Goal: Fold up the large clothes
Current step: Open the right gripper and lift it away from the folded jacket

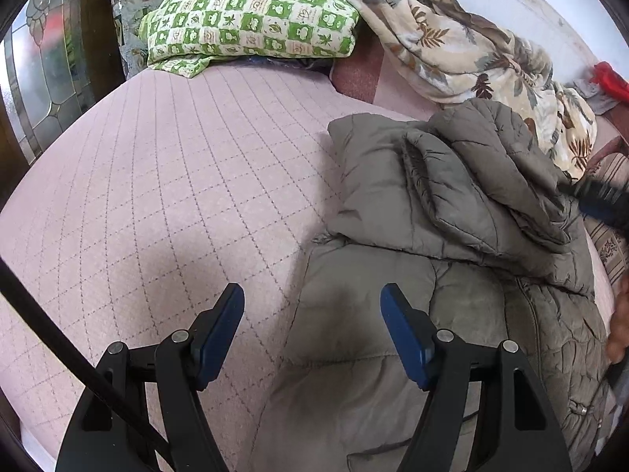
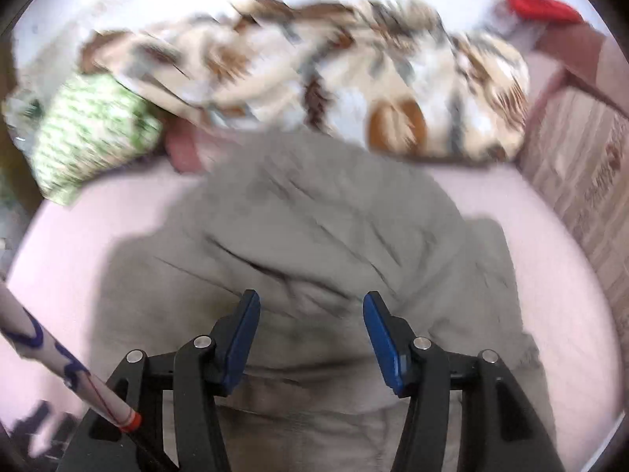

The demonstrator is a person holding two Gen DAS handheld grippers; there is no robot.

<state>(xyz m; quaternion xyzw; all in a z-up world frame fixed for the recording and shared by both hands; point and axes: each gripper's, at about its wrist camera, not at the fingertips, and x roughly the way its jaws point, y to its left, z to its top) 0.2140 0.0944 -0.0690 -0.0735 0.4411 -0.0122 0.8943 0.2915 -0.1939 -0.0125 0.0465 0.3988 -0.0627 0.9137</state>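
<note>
I am holding both my left gripper (image 1: 312, 295) and right gripper (image 2: 311, 303) spread wide, empty, over the grey jacket (image 1: 452, 204) lying on the pink quilted bed (image 1: 157, 165), a green pillow (image 1: 251, 15) near the stained-glass door (image 1: 43, 59).

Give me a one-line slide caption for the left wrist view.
Open left gripper hovers at the edge of a partly folded grey puffer jacket on a pink quilted bed.

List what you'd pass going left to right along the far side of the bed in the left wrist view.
Stained-glass panel → green checked pillow → leaf-print blanket → red cloth.
</note>
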